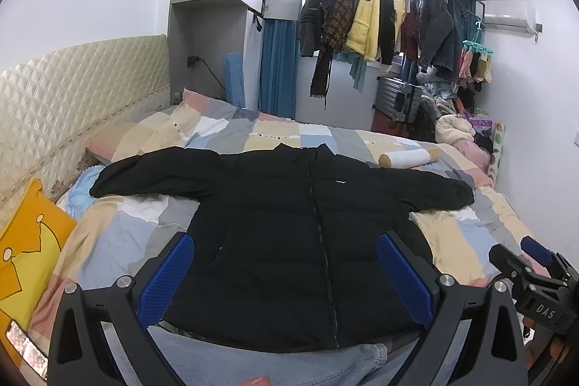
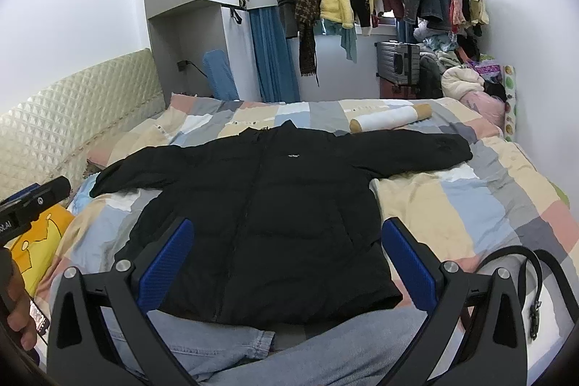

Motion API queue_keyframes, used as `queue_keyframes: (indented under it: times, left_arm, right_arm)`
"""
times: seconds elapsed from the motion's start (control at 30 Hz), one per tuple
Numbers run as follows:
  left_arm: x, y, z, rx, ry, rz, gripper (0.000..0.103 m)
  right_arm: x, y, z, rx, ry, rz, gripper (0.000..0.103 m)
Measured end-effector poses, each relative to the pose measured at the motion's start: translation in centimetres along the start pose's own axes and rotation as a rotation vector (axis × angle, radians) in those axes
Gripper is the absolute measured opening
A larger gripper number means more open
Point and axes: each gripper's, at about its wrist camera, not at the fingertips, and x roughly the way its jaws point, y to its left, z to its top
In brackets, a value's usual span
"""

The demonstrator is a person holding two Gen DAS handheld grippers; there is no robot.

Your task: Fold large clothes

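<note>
Black jacket (image 1: 300, 234) lies flat, zipped, sleeves spread, centred on the bed (image 1: 119, 234). Left gripper (image 1: 286, 277) and right gripper (image 2: 286, 263) hover over its hem, jaws apart, empty. We'd pinch one sleeve cuff first, fold it inward across the chest.

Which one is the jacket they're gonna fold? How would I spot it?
Find the big bed with the patchwork quilt. Spread flat across its middle lies the black puffer jacket, zipped up, sleeves stretched out to both sides. The other coats hang on the rail by the window; only this one lies flat on the bed.
</note>
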Motion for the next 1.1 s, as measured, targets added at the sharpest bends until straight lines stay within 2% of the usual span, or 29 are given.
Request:
queue_keyframes:
  times: [0.33, 0.67, 0.8, 0.93, 1.1]
  left_arm:
    - [1.7, -1.2, 2.6, 0.017, -0.001, -0.024, 0.102]
    - [3.3, -4.0, 8.0, 0.077, -0.085, -0.031, 0.102]
    - [4.4, -4.9, 9.9, 0.113, -0.128, -0.029, 0.102]
    - [6.6, -5.5, 11.2, 0.121, -0.161, -0.031, 0.102]
    - [10.2, -5.4, 10.9, 0.091, -0.167, -0.053, 0.102]
  right_arm:
    - [0.3, -0.5, 3.4, -0.001, -0.033, -0.010, 0.103]
    - [1.5, -2.3, 8.5, -0.021, -0.102, -0.035, 0.103]
    - [3.2, -3.8, 10.8, -0.042, -0.124, -0.061, 0.103]
    - [5.7, -5.6, 12.3, -0.039, -0.109, -0.083, 0.103]
    - [9.3, -8.9, 13.0, -0.021, -0.122, -0.101, 0.103]
